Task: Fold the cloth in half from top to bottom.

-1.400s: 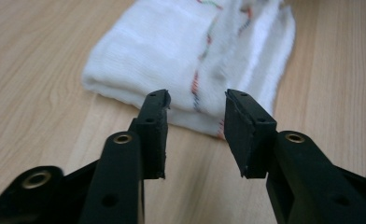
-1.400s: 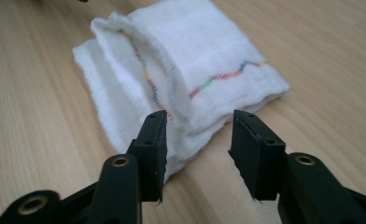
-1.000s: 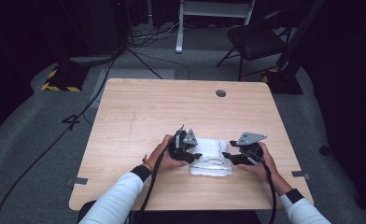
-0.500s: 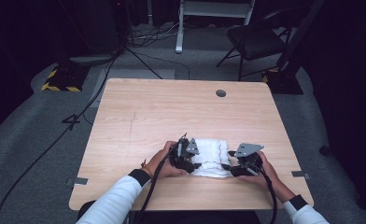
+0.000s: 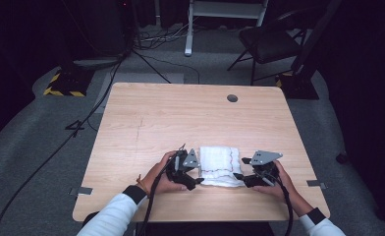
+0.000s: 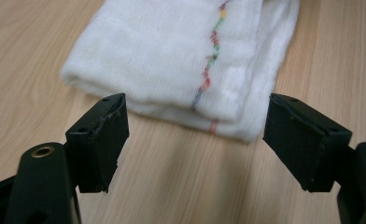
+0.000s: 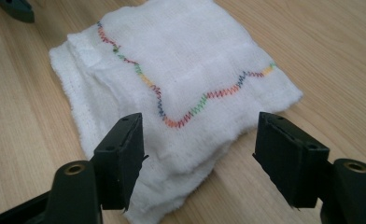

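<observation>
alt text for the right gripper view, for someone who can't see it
A folded white cloth with a wavy line of rainbow stitching lies on a light wooden table. The right tool looks along its two black jaws, which stand open with nothing pressed between them; the cloth's near corner lies between and just beyond them.

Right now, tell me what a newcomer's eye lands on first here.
A folded white cloth with wavy rainbow stitching lies near the front edge of the wooden table. A hand-held gripper flanks it on each side, left hand-held gripper and right hand-held gripper, both with jaws open, not gripping it.
</observation>
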### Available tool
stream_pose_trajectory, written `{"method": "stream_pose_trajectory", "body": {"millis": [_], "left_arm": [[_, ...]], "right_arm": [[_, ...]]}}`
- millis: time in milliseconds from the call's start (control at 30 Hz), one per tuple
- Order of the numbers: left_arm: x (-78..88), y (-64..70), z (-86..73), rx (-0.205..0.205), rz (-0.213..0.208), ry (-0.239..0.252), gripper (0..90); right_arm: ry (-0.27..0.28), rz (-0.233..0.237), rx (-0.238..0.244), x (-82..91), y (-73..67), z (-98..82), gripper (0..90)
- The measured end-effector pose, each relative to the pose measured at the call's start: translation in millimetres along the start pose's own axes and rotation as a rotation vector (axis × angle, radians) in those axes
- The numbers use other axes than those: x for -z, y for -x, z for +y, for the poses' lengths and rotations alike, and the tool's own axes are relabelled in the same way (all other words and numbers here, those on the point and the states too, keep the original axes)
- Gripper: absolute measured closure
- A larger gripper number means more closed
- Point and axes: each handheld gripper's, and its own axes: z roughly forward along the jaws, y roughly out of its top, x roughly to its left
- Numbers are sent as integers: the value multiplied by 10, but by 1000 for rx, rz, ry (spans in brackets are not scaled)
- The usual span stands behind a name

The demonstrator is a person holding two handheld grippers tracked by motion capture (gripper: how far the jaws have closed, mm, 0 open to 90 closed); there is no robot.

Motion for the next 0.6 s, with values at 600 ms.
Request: {"method": "stream_pose_trajectory", "body": {"millis": [600], "left_arm": [[417,-392,-845,194,60,-64,216]], "right_arm": [[-33,5,-72,-341,-40,32,248]]}}
